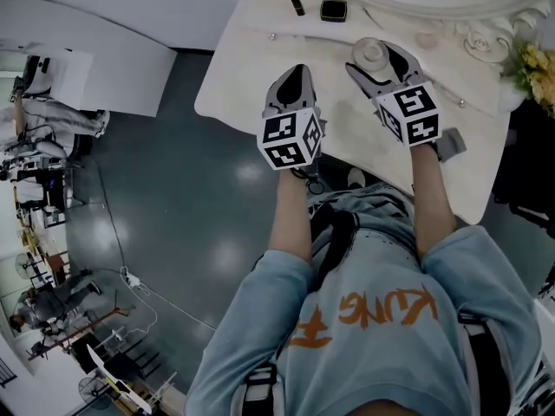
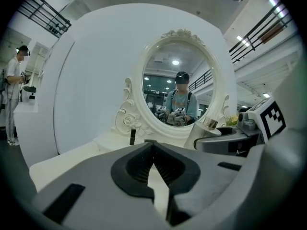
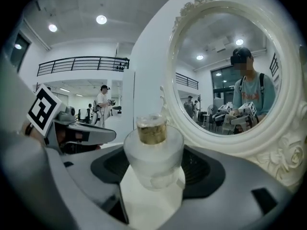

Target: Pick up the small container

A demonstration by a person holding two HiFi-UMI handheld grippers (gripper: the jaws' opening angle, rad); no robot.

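Observation:
The small container (image 1: pixel 373 55) is a frosted white jar with a gold neck (image 3: pixel 152 131). It stands between the jaws of my right gripper (image 1: pixel 375 52), which is shut on its body (image 3: pixel 153 164) from both sides. Whether its base touches the white vanity table (image 1: pixel 251 76) I cannot tell. In the left gripper view the jar (image 2: pixel 207 134) shows at the right, held in the grey right gripper (image 2: pixel 235 140). My left gripper (image 1: pixel 297 72) hovers just left of it over the table, jaws shut and holding nothing (image 2: pixel 154 150).
An oval mirror in a carved white frame (image 1: pixel 451 3) stands at the table's back. A black tube (image 1: pixel 297 5) and a small black square case (image 1: pixel 334 9) lie near it. Yellow flowers (image 1: pixel 538 68) sit at the far right. The table's left edge (image 1: pixel 212 68) drops to grey floor.

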